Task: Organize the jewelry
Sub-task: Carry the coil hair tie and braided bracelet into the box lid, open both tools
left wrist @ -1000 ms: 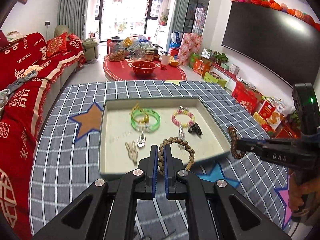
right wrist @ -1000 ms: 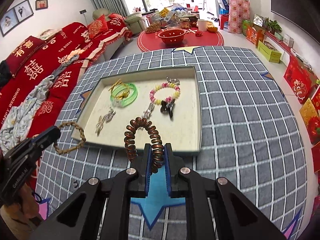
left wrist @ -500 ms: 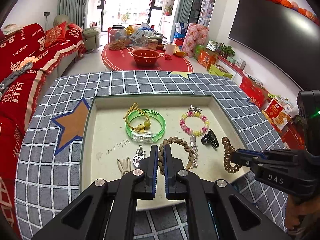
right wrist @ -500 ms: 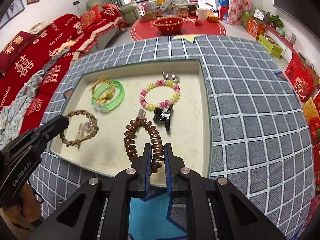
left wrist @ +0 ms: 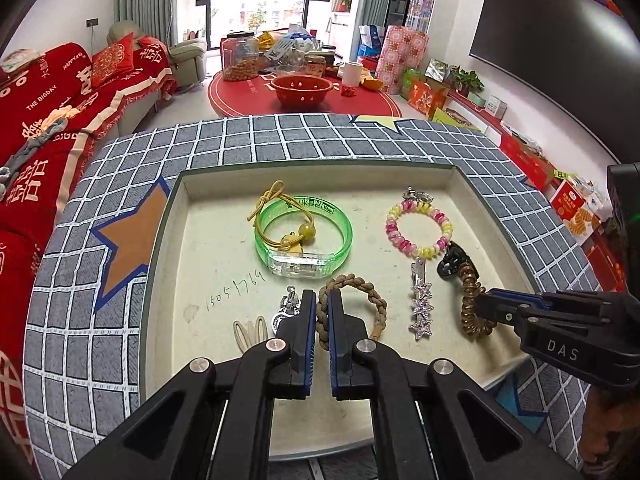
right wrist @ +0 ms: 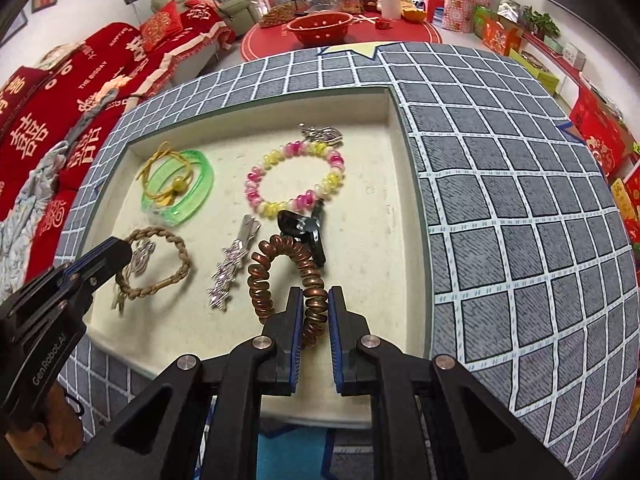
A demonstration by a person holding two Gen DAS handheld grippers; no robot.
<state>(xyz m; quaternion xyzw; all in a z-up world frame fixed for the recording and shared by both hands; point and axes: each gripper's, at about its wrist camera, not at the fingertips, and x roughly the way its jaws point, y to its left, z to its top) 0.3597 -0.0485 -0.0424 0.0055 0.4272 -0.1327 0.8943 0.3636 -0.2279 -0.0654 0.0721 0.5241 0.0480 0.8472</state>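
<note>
Living room: sofa (left wrist: 52,120), television (left wrist: 560,52).

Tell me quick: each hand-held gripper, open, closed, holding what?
Left hand-held gripper: closed on the braided tan bracelet.
Right hand-held gripper: closed on the copper spiral hair tie.

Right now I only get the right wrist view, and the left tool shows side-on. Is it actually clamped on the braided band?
Observer: Yes. Seen along the left tool, both pads press on the braided band, and the rest of the loop sticks out ahead of the tips.
Operator: Is anything near its tip that I'm blocked from seeing?
Observer: A pale two-loop hair clip lies on the tray floor, just left of the tool.
</note>
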